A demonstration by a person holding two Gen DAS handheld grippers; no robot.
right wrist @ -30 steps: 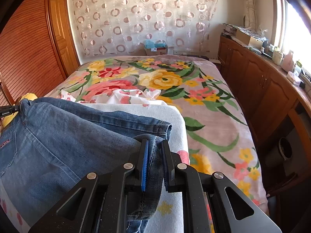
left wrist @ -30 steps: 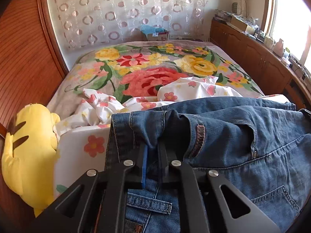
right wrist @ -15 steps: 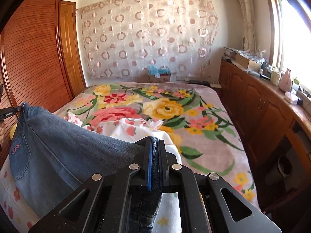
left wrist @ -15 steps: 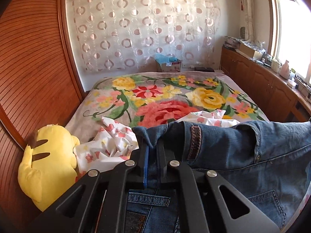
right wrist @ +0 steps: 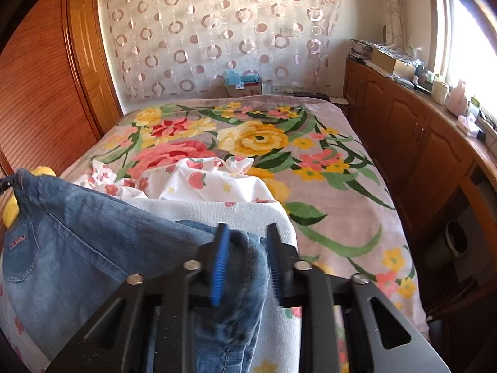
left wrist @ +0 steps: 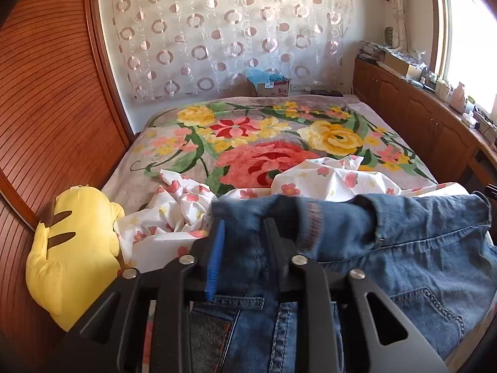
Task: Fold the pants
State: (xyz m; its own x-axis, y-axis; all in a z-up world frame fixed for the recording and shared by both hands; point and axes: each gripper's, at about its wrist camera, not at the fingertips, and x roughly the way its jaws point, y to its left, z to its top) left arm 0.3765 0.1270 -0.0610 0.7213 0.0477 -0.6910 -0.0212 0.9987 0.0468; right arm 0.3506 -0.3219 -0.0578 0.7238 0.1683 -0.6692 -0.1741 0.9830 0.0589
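Blue jeans [left wrist: 419, 248] lie across the near end of the bed, waistband toward me, on a white towel [right wrist: 248, 211]. My left gripper [left wrist: 243, 222] is at the waistband's left end; its jaws are opening, with a blurred fold of denim loose between them. In the right wrist view the jeans [right wrist: 77, 242] stretch away to the left. My right gripper [right wrist: 247, 228] is at the other end of the waistband. Its jaws are opening too, and a blurred bunch of denim hangs between the blue pads [right wrist: 219, 267] without being pinched.
A flowered blanket [left wrist: 264, 130] covers the bed. A crumpled white floral sheet [left wrist: 326, 180] lies just beyond the jeans. A yellow plush toy [left wrist: 71, 248] sits at the left by the wooden wardrobe [left wrist: 46, 108]. Wooden cabinets [right wrist: 419, 143] line the right side.
Both grippers were shut on the waistband and now stand apart, the denim slack between them. The waistband has sunk lower in both views.
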